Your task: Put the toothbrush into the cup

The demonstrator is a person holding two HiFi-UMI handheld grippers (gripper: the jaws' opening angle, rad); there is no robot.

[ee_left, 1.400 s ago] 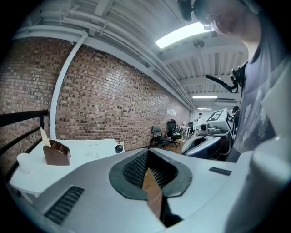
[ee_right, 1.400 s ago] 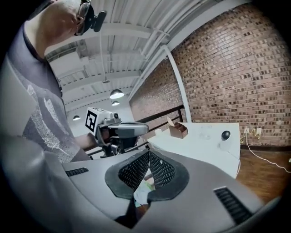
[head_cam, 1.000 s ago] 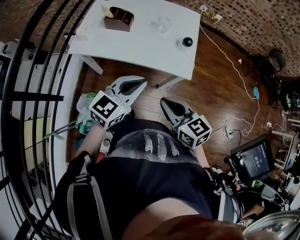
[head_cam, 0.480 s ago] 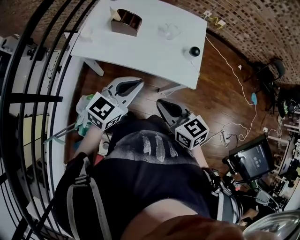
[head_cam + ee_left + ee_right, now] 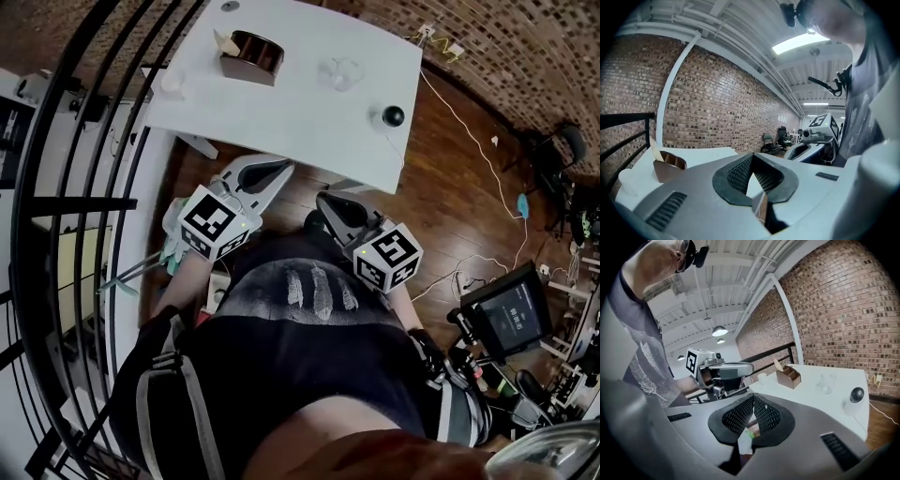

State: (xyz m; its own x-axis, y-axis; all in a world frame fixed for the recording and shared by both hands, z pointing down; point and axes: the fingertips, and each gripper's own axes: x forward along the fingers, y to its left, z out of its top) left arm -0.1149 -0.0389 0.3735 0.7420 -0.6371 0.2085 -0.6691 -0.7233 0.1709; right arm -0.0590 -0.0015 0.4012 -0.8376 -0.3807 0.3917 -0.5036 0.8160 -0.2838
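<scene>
Nearest, on the person's side of the box [image 5: 253, 54] and short of the bench [image 5: 300, 108] edge: left tool [image 5: 751, 161] closed tip to tip with nothing between the pads, right tool [image 5: 753, 403] closed the same way, nothing gripped. Farther on, level with the box and to its right, the clear cup [image 5: 342, 72], upright and open at the top; probably light, breakable and easy to knock over. Cannot make out the toothbrush with certainty; possibly the pale slim piece [image 5: 223, 41] rising from the box's left end. If so, long axis close to upright, leaning a little away from the box, free end up. Expect light, stiff, smooth plastic, prone to swivel in a pinch. Best taken squarely across the exposed handle just below its top, so as to lift straight out of the box and lower end-first into the cup.
</scene>
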